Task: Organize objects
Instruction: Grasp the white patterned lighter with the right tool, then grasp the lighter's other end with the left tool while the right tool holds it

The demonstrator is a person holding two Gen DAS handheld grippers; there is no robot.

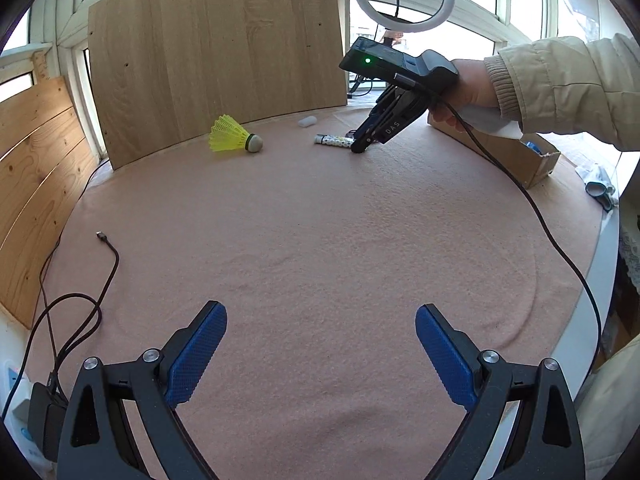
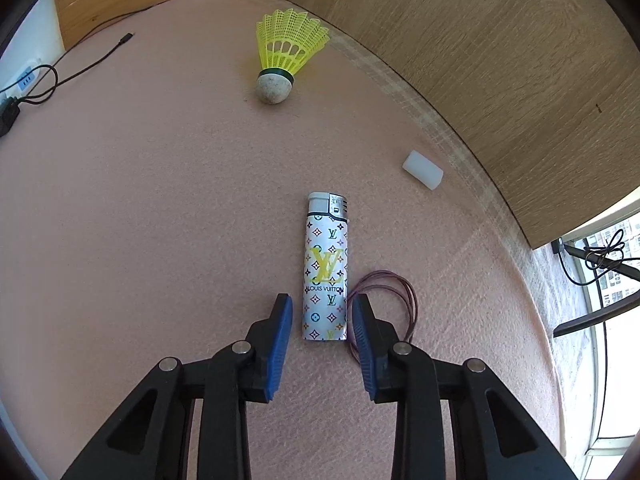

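Here a pink cloth covers the surface (image 1: 320,240), with wooden panels (image 1: 216,52) and windows behind. On it lie one yellow shuttlecock (image 2: 286,58), one patterned lighter (image 2: 326,268), one white cylinder (image 2: 423,170) and one wire loop (image 2: 394,292). A cardboard box (image 1: 516,158) sits at right, contents unclear. The left tool (image 1: 320,354) gapes wide over bare cloth; the right tool (image 2: 322,320) straddles the lighter's base, open.

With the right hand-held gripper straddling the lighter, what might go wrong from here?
1. The right hand-held gripper is open around only the lighter's base end, so the lighter may pivot when lifted.
2. The thin wire loop lies against the right finger and may get pinched or dragged along.
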